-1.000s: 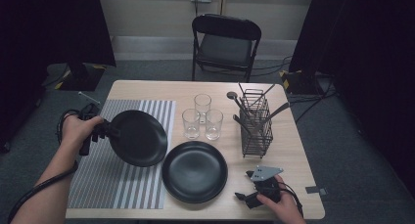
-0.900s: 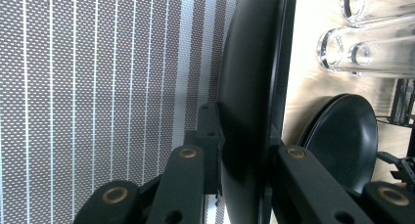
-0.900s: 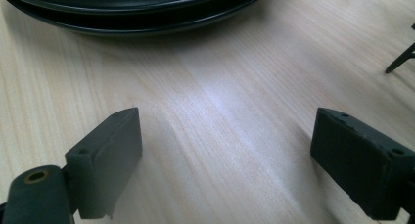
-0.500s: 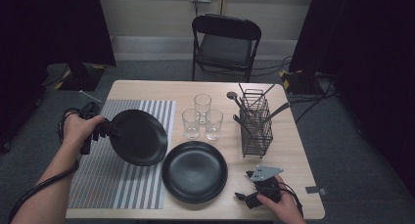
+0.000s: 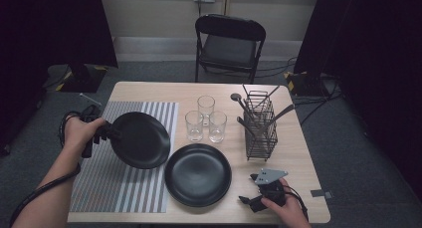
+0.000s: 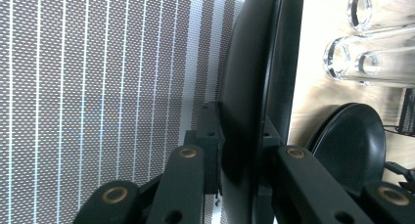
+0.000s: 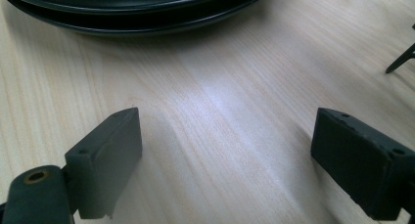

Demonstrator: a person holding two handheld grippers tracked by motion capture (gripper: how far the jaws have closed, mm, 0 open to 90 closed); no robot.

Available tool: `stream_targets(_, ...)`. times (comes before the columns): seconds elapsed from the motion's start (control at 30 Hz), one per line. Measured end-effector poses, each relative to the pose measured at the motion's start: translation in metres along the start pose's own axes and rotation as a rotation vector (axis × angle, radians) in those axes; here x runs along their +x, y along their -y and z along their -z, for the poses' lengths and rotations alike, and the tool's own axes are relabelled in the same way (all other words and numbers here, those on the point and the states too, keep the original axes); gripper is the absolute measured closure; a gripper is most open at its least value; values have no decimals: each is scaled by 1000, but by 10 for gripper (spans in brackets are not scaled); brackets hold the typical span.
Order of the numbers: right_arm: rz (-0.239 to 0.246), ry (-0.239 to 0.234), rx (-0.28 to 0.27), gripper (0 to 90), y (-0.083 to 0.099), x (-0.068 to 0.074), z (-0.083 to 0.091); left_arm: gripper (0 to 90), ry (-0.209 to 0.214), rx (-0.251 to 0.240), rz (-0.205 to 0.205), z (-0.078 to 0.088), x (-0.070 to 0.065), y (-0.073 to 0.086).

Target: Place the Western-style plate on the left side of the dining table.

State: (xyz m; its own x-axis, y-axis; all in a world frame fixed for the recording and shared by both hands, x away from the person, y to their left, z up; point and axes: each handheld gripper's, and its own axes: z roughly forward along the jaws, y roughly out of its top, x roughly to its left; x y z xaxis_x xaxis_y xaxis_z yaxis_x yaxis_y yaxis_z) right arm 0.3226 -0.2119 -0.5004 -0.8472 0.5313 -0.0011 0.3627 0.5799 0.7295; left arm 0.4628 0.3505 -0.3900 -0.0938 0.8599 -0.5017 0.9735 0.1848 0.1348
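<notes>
Plate in my left hand, tilted over the striped mat

My left gripper (image 5: 105,134) is clamped on the rim of one black plate (image 5: 140,140), held edge-on so it clears the second plate (image 5: 198,174) on the table. My right gripper (image 5: 251,200) rests on the wood, jaws wide, holding nothing. Can't see the lifted plate's underside.

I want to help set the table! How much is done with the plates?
One black plate already lies flat on the table. The left tool grips a second black plate, tilted above the striped mat. Setting it down is left. The right tool rests open, holding nothing.
</notes>
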Motion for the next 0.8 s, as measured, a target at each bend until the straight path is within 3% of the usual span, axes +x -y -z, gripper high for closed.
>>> stream_targets(0.07, 0, -1, -2, 110, 0, 0, 0, 796, -34, -23, -6, 0, -1, 0)
stream_targets(0.1, 0, -1, -2, 110, 0, 0, 0, 804, -29, -26, 10, 1, -1, 0)
stream_targets(0.13, -1, 0, 0, 110, 0, 0, 0, 810, -28, -8, -17, 3, 2, -1)
stream_targets(0.17, 0, -1, -2, 110, 0, 0, 0, 813, -13, -17, 10, 2, 1, 0)
stream_targets(0.33, -1, -1, -2, 110, 0, 0, 0, 815, -11, -16, 21, 2, 3, 0)
stream_targets(0.8, 0, 0, 0, 110, 0, 0, 0, 813, -20, -6, 10, 1, 5, -1)
